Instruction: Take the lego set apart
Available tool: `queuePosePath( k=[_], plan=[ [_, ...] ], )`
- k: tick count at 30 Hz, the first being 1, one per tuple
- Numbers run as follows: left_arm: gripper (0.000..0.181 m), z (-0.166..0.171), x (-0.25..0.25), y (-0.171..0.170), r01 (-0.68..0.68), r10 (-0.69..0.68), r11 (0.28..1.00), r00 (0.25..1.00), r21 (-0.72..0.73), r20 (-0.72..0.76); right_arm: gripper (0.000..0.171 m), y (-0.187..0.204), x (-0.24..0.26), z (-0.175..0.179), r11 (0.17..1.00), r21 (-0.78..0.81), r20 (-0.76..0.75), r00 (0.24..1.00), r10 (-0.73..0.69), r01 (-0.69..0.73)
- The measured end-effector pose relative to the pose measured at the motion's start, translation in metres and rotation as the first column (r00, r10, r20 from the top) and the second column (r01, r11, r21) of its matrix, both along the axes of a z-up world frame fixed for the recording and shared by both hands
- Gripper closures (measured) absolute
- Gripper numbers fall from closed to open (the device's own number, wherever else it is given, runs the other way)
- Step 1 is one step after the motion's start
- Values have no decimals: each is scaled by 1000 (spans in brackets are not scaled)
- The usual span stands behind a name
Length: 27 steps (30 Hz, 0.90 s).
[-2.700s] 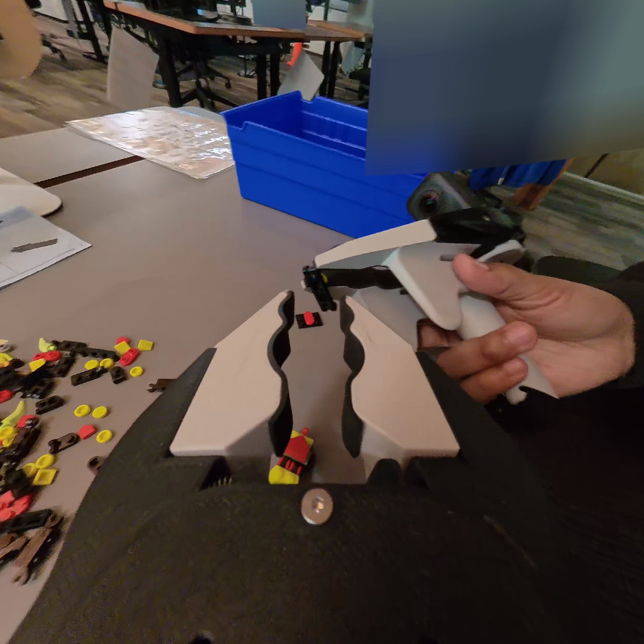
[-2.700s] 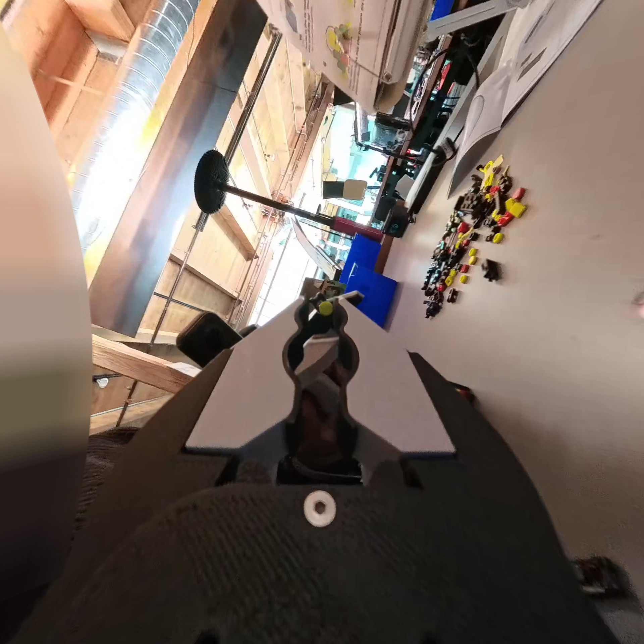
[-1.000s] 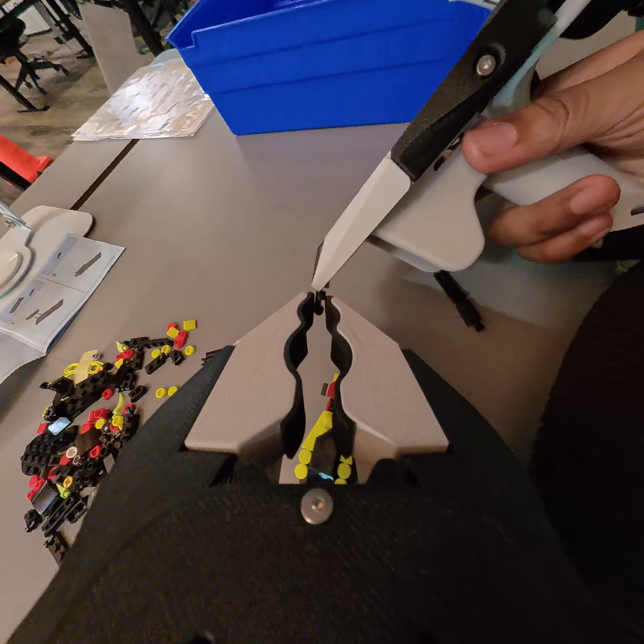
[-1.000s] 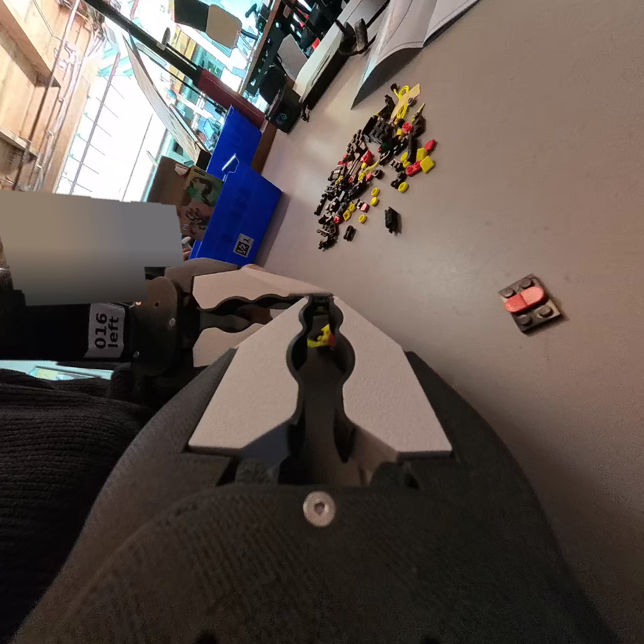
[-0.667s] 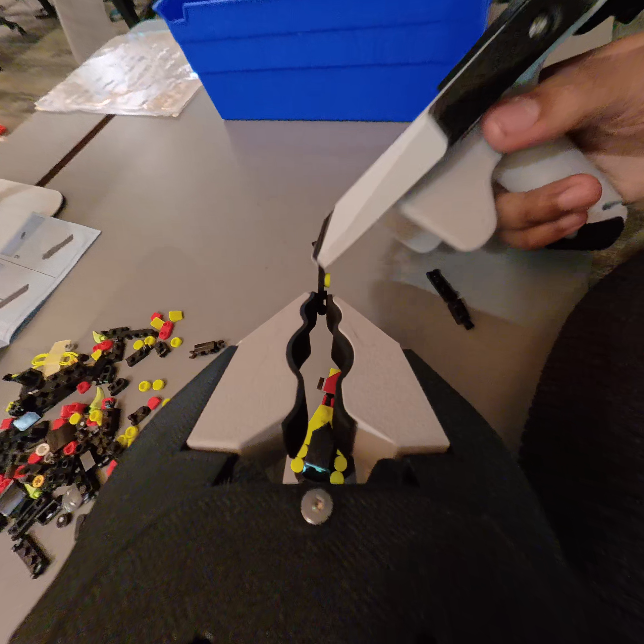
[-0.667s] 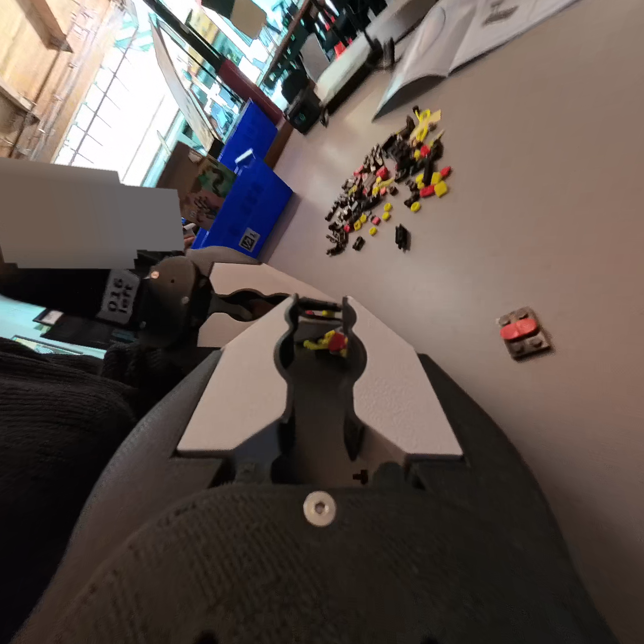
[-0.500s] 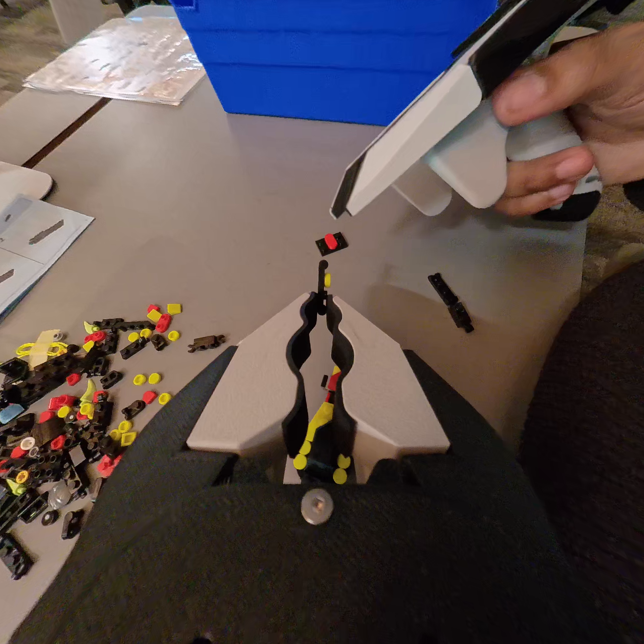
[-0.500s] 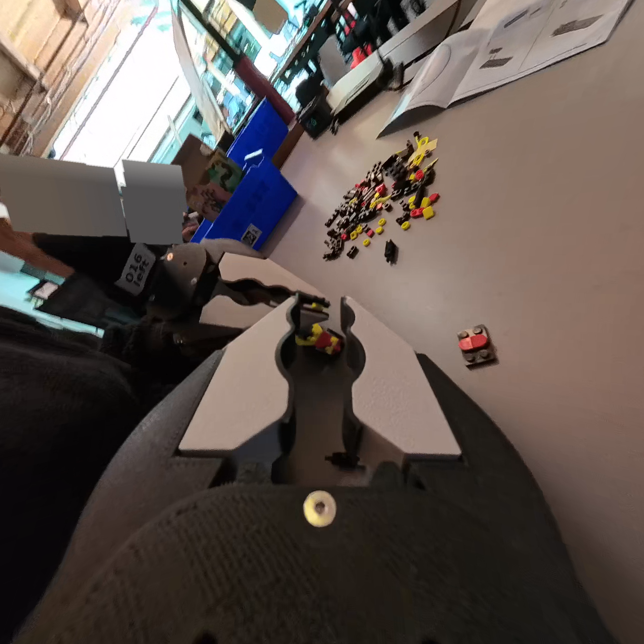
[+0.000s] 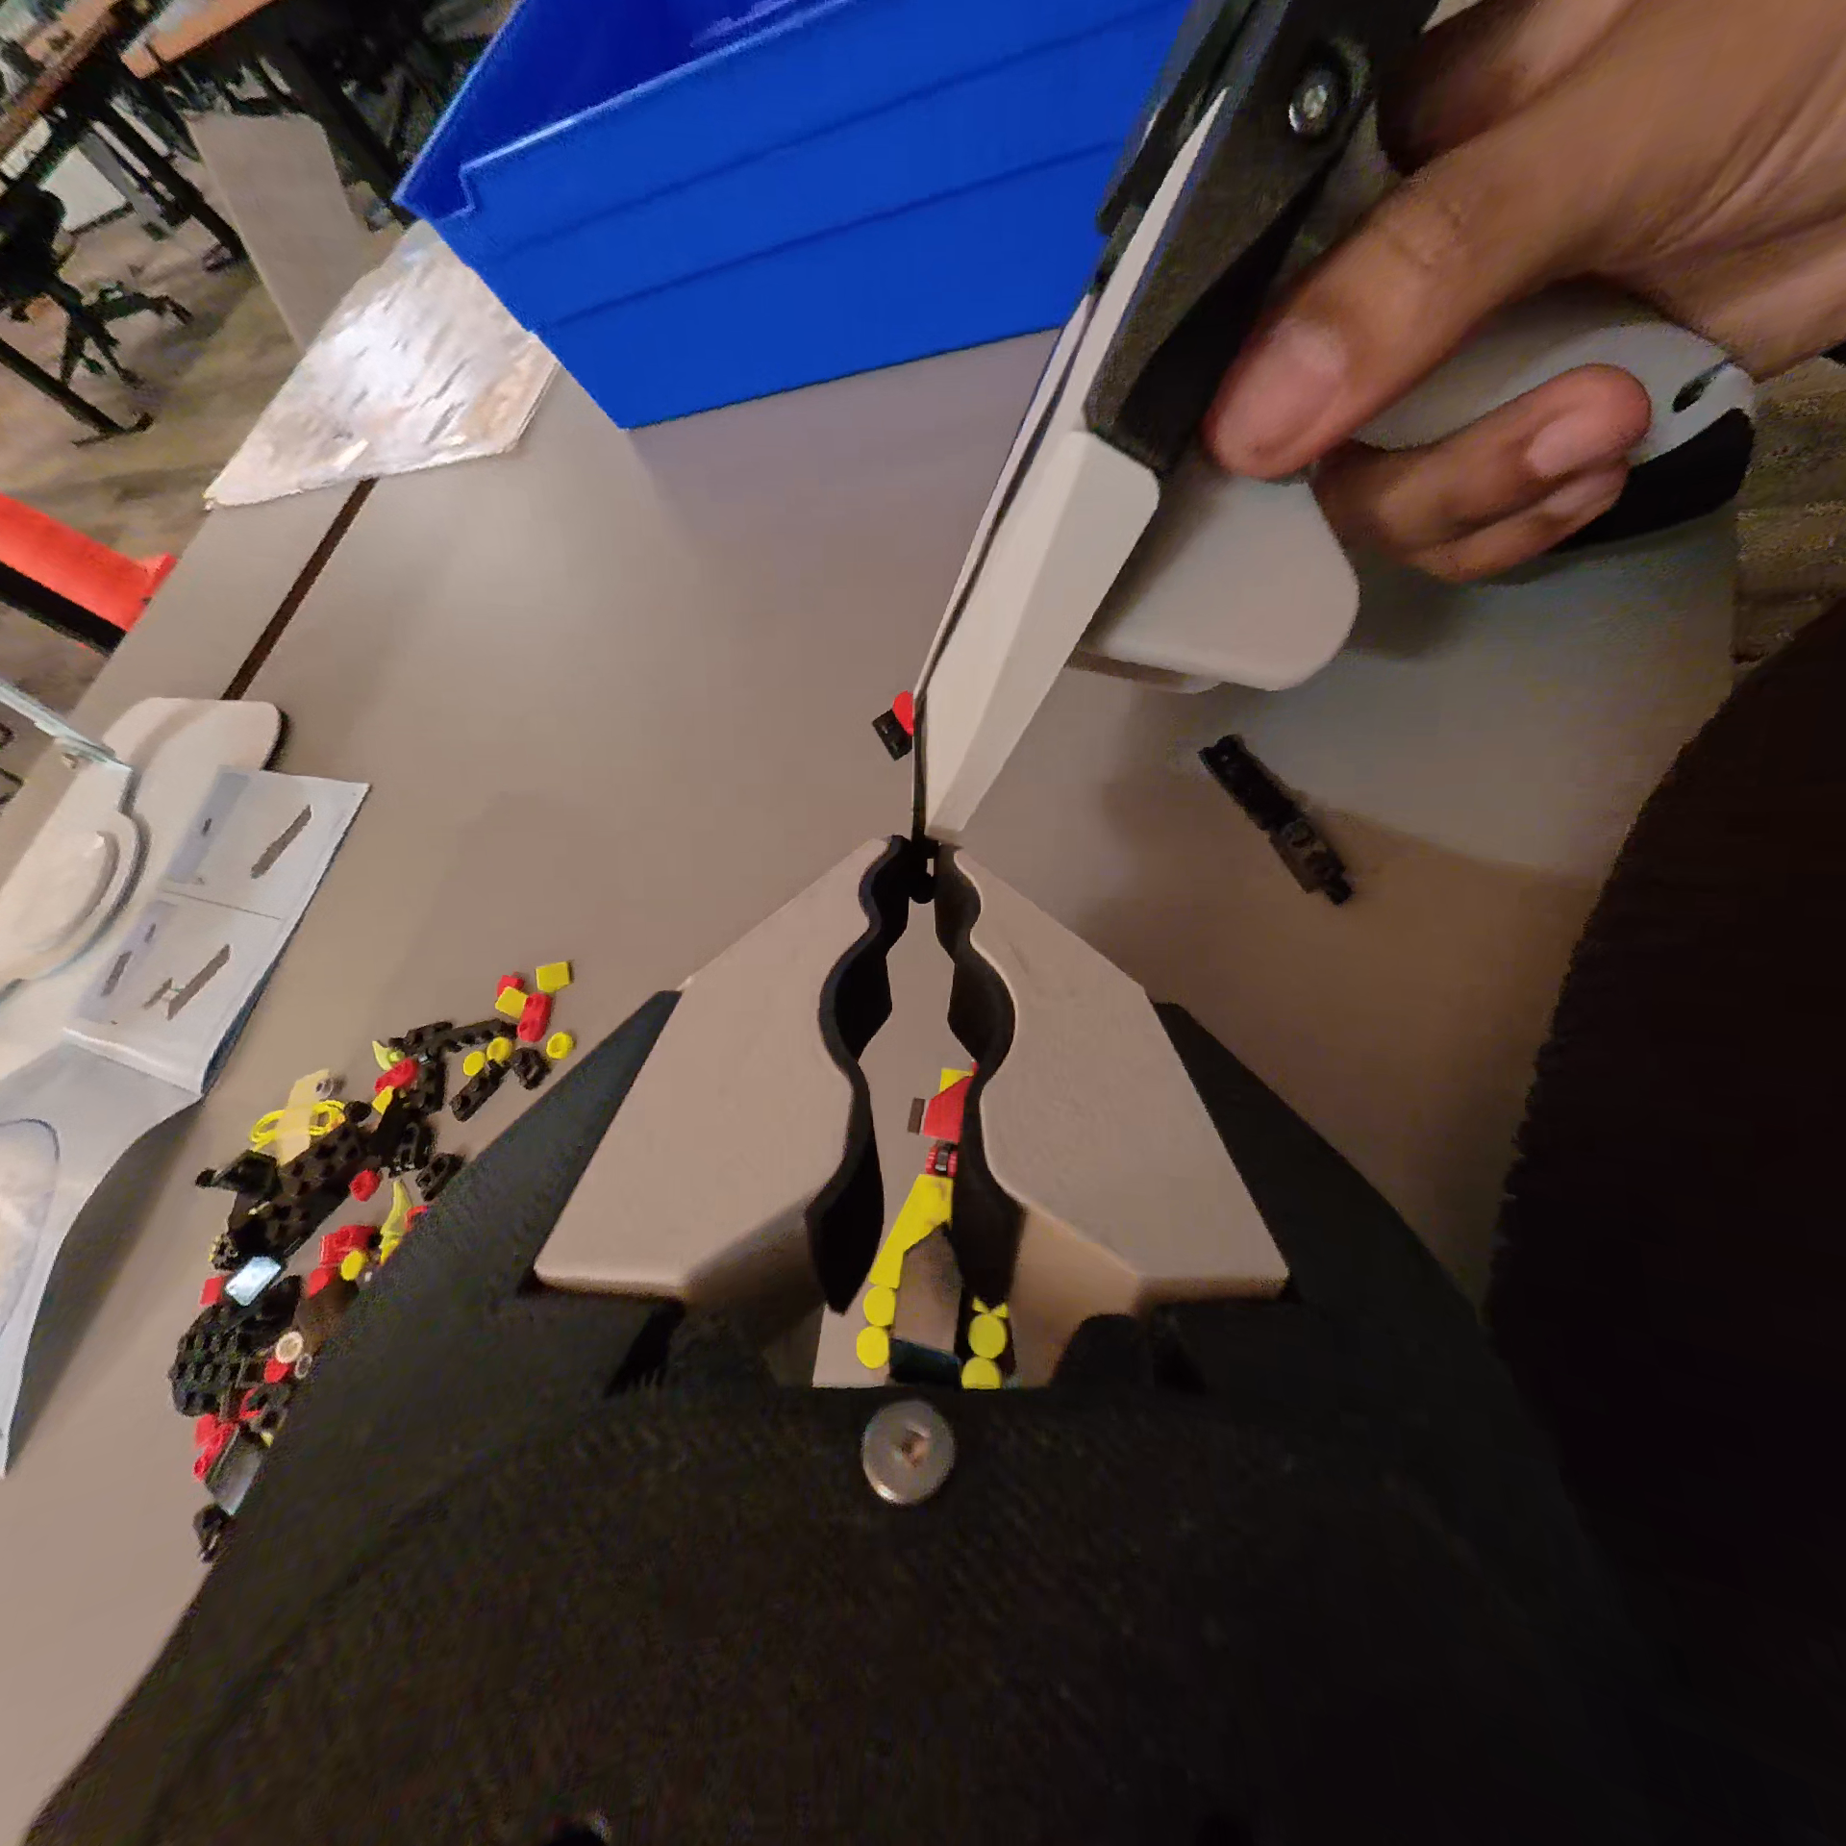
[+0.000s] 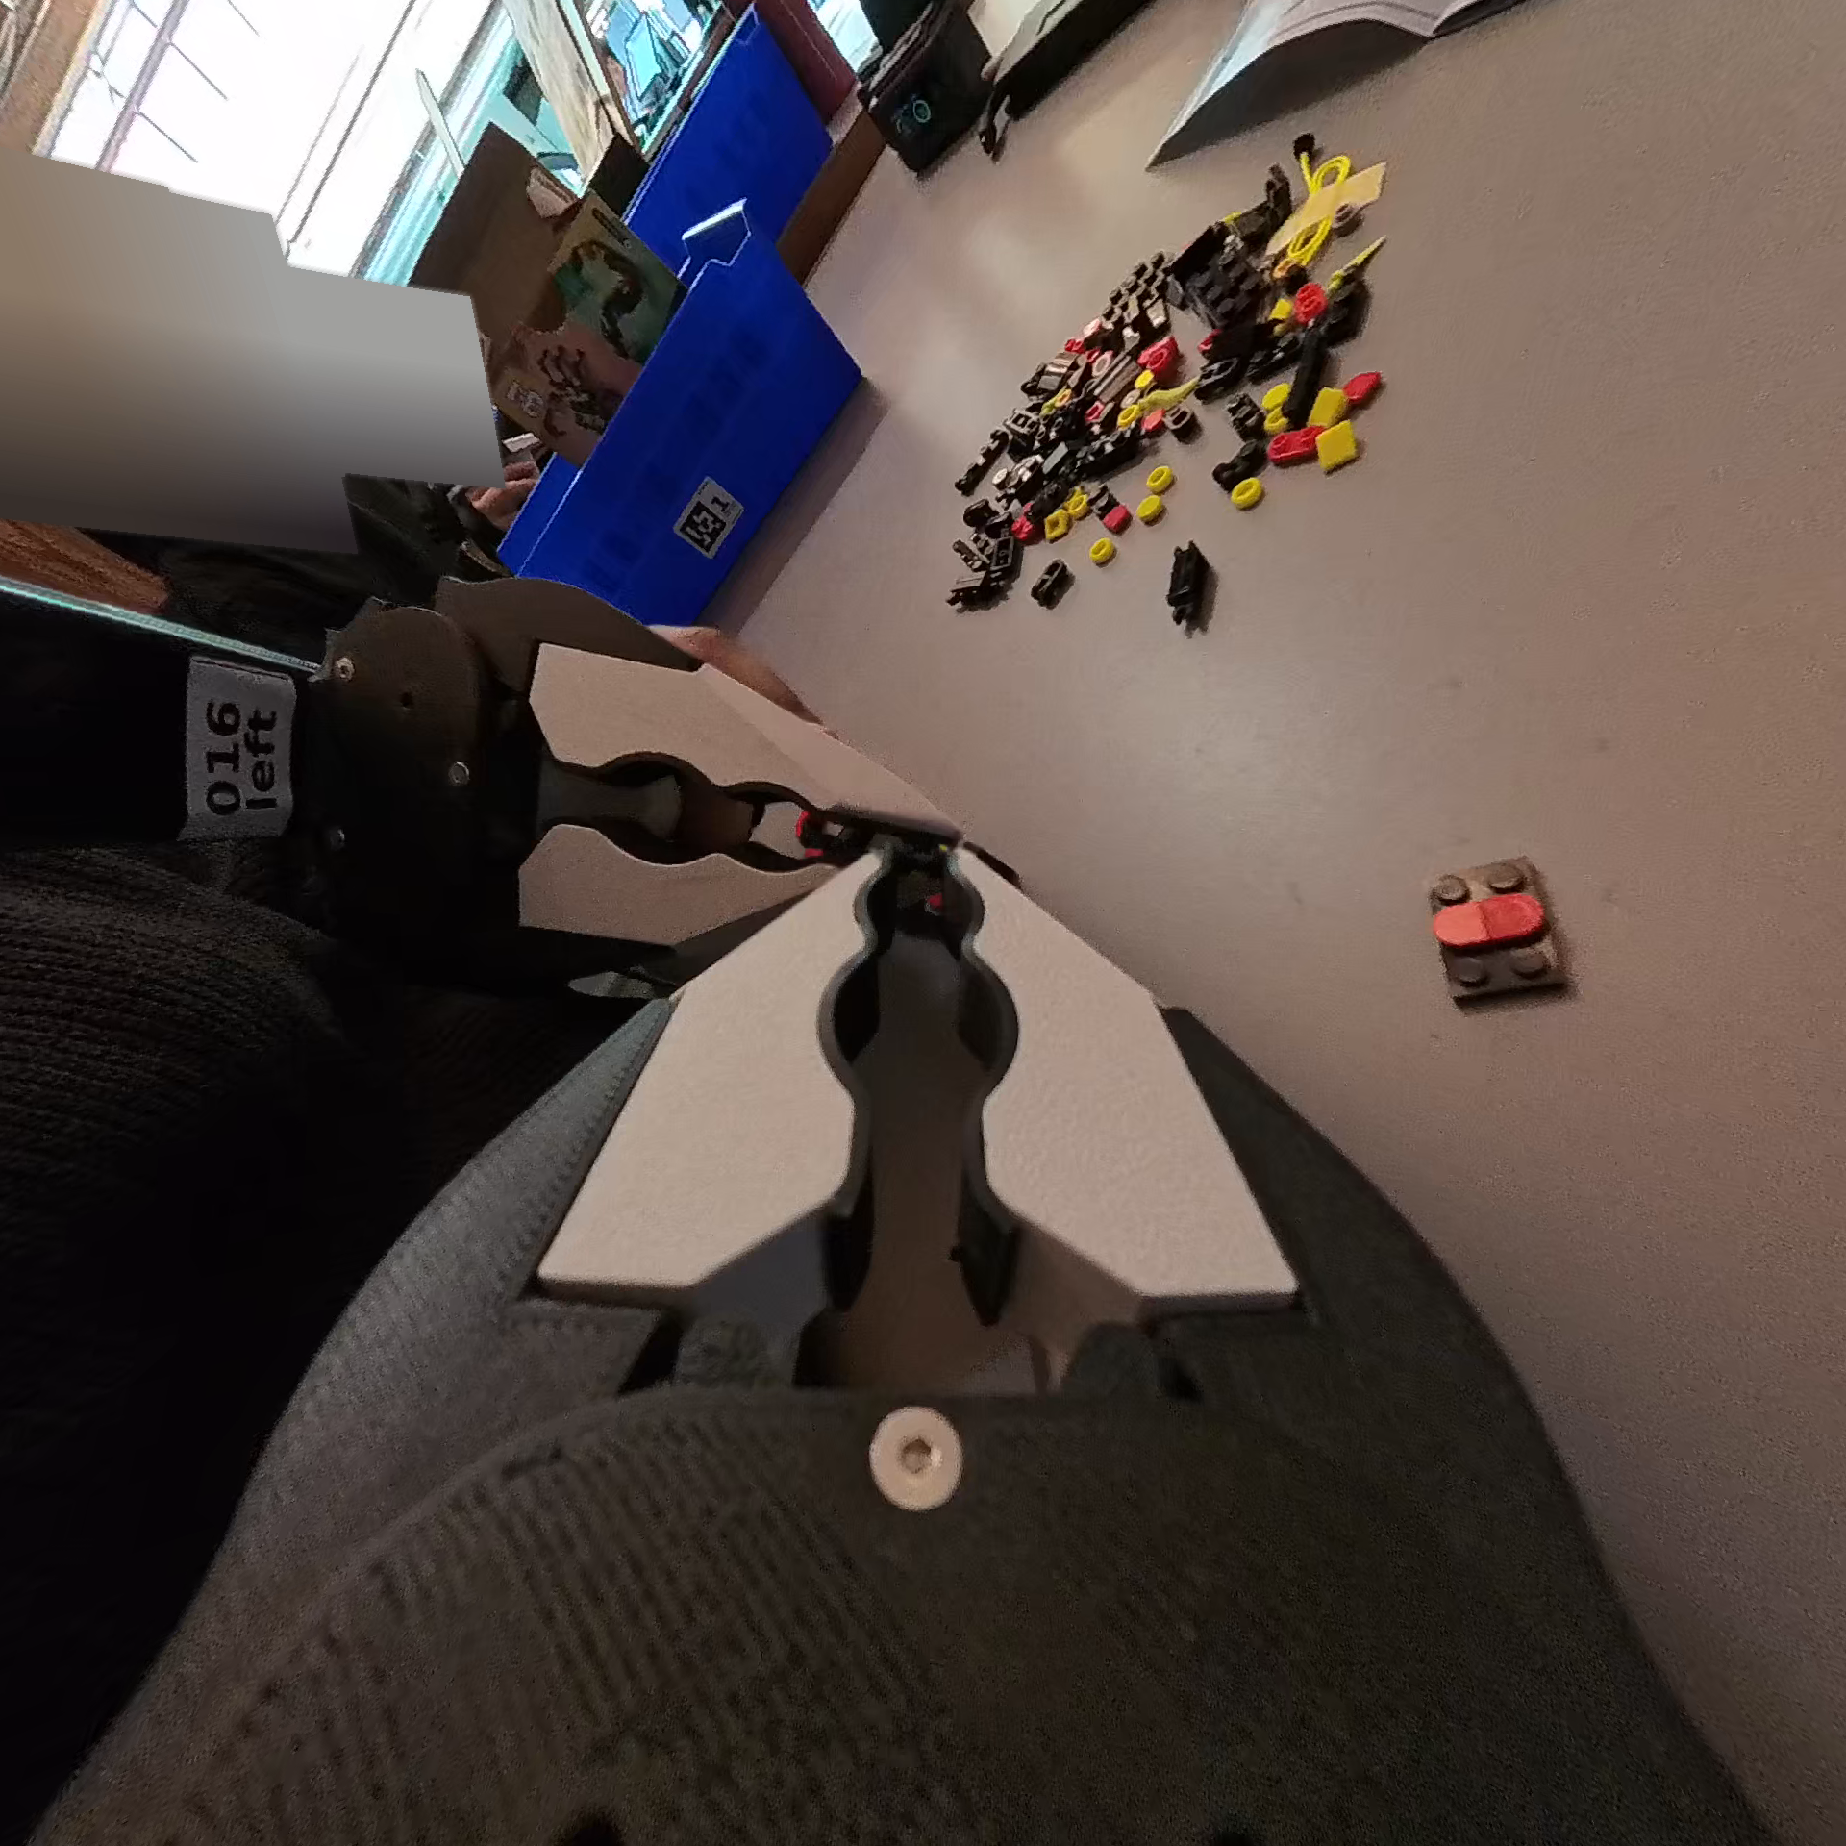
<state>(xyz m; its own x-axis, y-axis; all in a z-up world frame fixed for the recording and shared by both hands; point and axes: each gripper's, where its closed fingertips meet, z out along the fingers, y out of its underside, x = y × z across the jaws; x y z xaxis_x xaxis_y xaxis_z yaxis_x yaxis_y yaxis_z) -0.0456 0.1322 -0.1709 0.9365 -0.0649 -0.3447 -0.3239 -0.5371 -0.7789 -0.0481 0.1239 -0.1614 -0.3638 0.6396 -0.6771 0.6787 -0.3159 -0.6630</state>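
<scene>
**Model gripped from both ends**

The lego model is pinched in the left gripper. Its thin black tip is met by the right gripper, whose fingers are pressed together on it. Loose pieces are scattered far left on the table.

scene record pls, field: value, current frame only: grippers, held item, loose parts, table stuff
left gripper: shut on the black, yellow and red lego model, thin black part pinched at the tips
right gripper: tips meet the left gripper's at the model; grip unclear
detached: dark plate with red rounded tile, lying alone on the grey table
loose parts: black, yellow, red brick pile; black strip
other: blue plastic bin, instruction booklet
</scene>
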Motion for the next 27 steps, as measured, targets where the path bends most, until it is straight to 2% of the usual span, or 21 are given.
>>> queuePosePath(
  k=[8, 13, 18, 19, 21, 24, 27],
  plan=[
    [180, 9, -3, 0, -31, 31, 999, 999, 31, -18, 163, -1, 1, 8, 999, 45, -7, 1000, 17, -17],
    [179, 15, -6, 0, -50, 54, 997, 996, 55, -73, 164, -1, 5, 2, 965, 250, -30, 996, 85, -75],
    [181, 26, -19, -3, -93, 97, 990, 994, 102, -40, 165, 1, 10, -18, 897, 431, -9, 994, 111, -96],
    [181, 28, -24, -5, -101, 104, 990, 994, 103, -22, 165, 2, 10, -17, 905, 417, -18, 994, 104, -87],
    [181, 23, -30, -8, -106, 104, 991, 994, 85, 31, 165, -1, 7, 0, 956, 286, -49, 995, 84, -66],
    [181, 15, -29, -10, -113, 104, 991, 985, 65, 137, 165, 7, 4, 0, 945, 325, -72, 995, 65, -38],
    [181, 18, -36, -10, -148, 124, 985, 965, 87, 233, 165, 5, 4, -3, 955, 293, -66, 995, 76, -54]
  ],
)
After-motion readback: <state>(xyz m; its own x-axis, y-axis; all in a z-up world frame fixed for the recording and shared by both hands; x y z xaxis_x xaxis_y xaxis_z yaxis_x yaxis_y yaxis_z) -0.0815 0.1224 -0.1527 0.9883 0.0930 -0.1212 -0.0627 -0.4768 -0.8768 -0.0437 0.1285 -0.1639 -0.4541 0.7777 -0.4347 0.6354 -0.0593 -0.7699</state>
